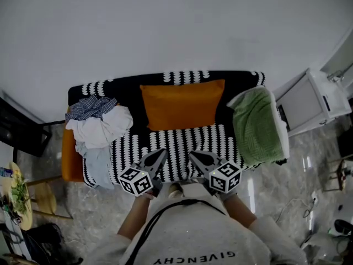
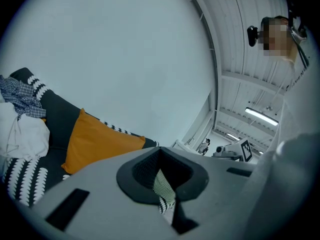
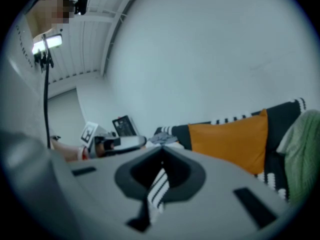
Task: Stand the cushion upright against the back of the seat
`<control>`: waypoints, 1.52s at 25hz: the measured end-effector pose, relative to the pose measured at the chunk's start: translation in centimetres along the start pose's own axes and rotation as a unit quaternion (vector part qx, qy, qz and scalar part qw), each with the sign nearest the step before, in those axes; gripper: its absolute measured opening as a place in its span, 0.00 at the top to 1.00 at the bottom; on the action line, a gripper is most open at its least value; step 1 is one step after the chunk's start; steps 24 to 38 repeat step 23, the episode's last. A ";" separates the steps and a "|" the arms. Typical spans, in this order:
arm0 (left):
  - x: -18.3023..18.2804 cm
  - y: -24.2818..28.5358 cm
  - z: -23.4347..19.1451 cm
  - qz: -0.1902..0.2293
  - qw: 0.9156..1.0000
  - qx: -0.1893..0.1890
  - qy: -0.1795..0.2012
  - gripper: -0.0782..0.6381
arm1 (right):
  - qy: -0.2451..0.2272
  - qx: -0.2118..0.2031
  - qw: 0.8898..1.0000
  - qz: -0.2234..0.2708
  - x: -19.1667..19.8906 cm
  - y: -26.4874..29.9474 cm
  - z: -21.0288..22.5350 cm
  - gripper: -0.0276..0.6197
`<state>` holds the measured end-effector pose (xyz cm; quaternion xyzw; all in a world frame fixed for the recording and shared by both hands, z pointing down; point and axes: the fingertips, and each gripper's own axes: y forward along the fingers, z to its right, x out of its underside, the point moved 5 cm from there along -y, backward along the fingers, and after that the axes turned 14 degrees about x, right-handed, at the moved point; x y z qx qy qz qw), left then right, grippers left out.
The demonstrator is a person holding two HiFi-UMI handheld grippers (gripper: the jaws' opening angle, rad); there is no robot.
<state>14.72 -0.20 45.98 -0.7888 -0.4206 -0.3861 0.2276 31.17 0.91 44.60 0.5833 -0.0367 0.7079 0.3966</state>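
Observation:
The orange cushion (image 1: pixel 182 104) stands upright against the back of the sofa (image 1: pixel 182 142), which has a black-and-white patterned cover. It also shows in the left gripper view as the cushion (image 2: pixel 95 141) and in the right gripper view as the cushion (image 3: pixel 230 139). My left gripper (image 1: pixel 161 153) and right gripper (image 1: pixel 194 154) hover side by side over the seat's front edge, a good way short of the cushion. Both are shut with nothing held. From each gripper's own camera, the left gripper (image 2: pixel 161 151) and right gripper (image 3: pixel 162 161) show closed jaws, with only a sliver of sofa cover behind.
A pile of clothes (image 1: pixel 99 126) lies on the sofa's left end and a green blanket (image 1: pixel 255 123) drapes over the right end. A white cabinet (image 1: pixel 311 98) stands to the right. At the left are a dark unit (image 1: pixel 22 131) and a small table with a plant (image 1: pixel 19 195).

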 end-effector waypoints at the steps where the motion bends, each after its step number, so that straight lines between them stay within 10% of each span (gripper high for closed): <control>1: 0.1 -0.2 -0.1 -0.001 1.000 -0.003 -0.003 0.86 | 0.001 0.000 1.000 -0.001 0.1 0.0 0.0 0.93; 38: -0.2 0.6 -2.8 0.007 1.000 -0.005 -0.027 0.86 | 0.005 -0.007 0.999 -0.033 0.0 2.0 1.0 0.93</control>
